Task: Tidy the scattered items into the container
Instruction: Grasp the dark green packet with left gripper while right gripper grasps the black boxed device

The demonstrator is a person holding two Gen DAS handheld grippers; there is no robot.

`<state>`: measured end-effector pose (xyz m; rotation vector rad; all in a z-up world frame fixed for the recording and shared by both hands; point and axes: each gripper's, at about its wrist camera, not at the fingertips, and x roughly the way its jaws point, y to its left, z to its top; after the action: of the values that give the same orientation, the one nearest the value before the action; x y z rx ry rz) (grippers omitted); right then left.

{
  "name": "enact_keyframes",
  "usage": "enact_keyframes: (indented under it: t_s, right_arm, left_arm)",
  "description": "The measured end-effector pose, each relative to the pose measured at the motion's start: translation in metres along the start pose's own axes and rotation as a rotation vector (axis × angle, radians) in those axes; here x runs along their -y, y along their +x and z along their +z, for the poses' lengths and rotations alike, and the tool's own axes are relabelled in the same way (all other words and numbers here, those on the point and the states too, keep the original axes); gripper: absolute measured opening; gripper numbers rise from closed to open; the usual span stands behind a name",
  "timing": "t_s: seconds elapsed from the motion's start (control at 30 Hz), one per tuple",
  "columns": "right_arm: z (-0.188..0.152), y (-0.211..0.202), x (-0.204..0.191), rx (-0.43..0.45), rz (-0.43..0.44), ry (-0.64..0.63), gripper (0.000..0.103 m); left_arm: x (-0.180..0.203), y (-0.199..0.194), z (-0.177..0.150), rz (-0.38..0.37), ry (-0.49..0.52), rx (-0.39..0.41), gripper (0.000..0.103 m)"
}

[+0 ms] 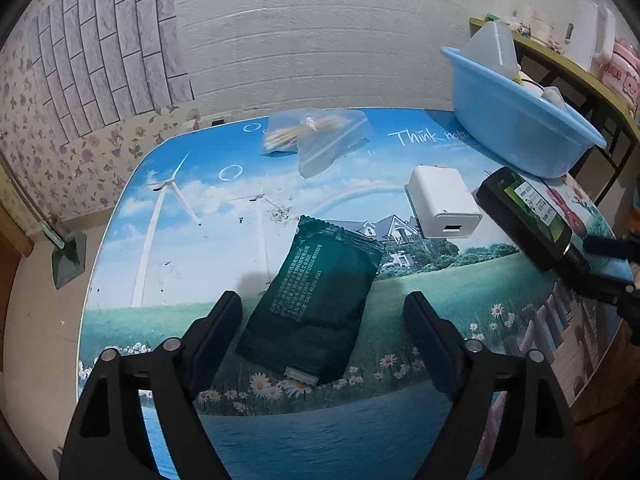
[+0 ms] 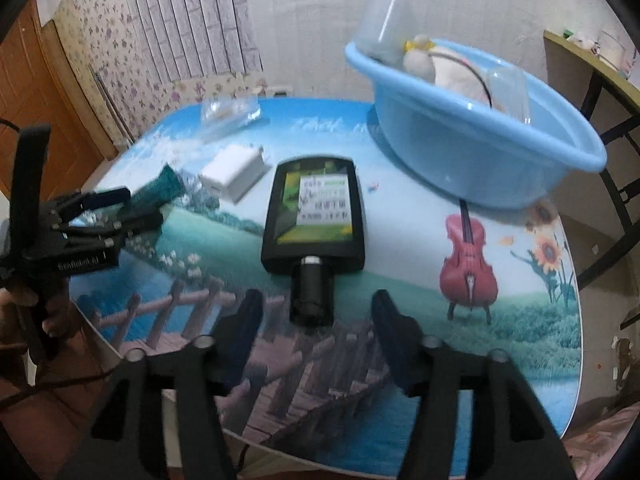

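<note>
A dark green packet [image 1: 316,300] lies flat on the picture-printed table [image 1: 200,184], between the tips of my open, empty left gripper [image 1: 324,304]. A white charger [image 1: 442,202], a clear bag of cotton swabs [image 1: 308,136] and a black flat bottle [image 1: 528,216] also lie there. The light blue basin [image 1: 520,128] stands at the far right with several items inside. In the right wrist view my right gripper [image 2: 318,308] is open and empty, its tips on either side of the black bottle's [image 2: 314,204] cap. The basin [image 2: 480,148] stands beyond it.
The left gripper [image 2: 108,200] shows at the left of the right wrist view over the green packet [image 2: 160,188]. A shelf [image 1: 560,52] with clutter stands behind the basin. The charger [image 2: 234,174] and swab bag [image 2: 230,110] lie left of the bottle. Walls lie behind the table.
</note>
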<state>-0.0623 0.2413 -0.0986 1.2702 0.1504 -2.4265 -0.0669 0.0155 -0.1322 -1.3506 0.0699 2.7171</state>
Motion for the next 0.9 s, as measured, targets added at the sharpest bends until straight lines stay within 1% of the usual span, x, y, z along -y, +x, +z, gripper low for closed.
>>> enact_keyframes:
  t_s: [0.07, 0.17, 0.2, 0.3, 0.63, 0.7, 0.77, 0.83, 0.87, 0.9]
  right_arm:
    - [0.005, 0.003, 0.000, 0.008, 0.003, -0.004, 0.074]
    - [0.010, 0.013, -0.002, -0.002, -0.023, -0.011, 0.074]
    - [0.012, 0.016, -0.002, -0.008, -0.028, -0.007, 0.074]
    - [0.018, 0.021, -0.002, -0.003, -0.005, 0.013, 0.074]
    - [0.026, 0.041, -0.002, -0.013, -0.024, 0.009, 0.074]
    - [0.027, 0.044, -0.003, -0.015, -0.023, 0.008, 0.074]
    - [0.028, 0.045, -0.003, -0.010, -0.030, 0.001, 0.074]
    - [0.029, 0.046, -0.004, -0.006, -0.037, -0.010, 0.074]
    - [0.028, 0.046, -0.005, -0.002, -0.044, -0.021, 0.074]
    - [0.028, 0.047, -0.005, 0.000, -0.048, -0.025, 0.074]
  left_arm:
    - [0.000, 0.000, 0.000, 0.008, 0.005, -0.001, 0.091]
    - [-0.003, 0.002, 0.000, -0.002, -0.009, -0.004, 0.097]
    - [-0.004, 0.003, -0.001, -0.001, -0.007, -0.003, 0.097]
    - [-0.003, 0.002, -0.001, -0.006, -0.004, 0.004, 0.097]
    - [0.001, 0.000, -0.006, -0.036, 0.029, 0.046, 0.096]
    - [0.002, -0.001, -0.006, -0.043, 0.035, 0.049, 0.094]
    - [0.003, -0.002, -0.005, -0.047, 0.042, 0.052, 0.084]
    - [0.004, -0.003, -0.004, -0.053, 0.051, 0.047, 0.077]
    - [0.004, -0.003, -0.002, -0.055, 0.057, 0.041, 0.074]
    - [0.003, -0.002, -0.001, -0.057, 0.060, 0.036, 0.075]
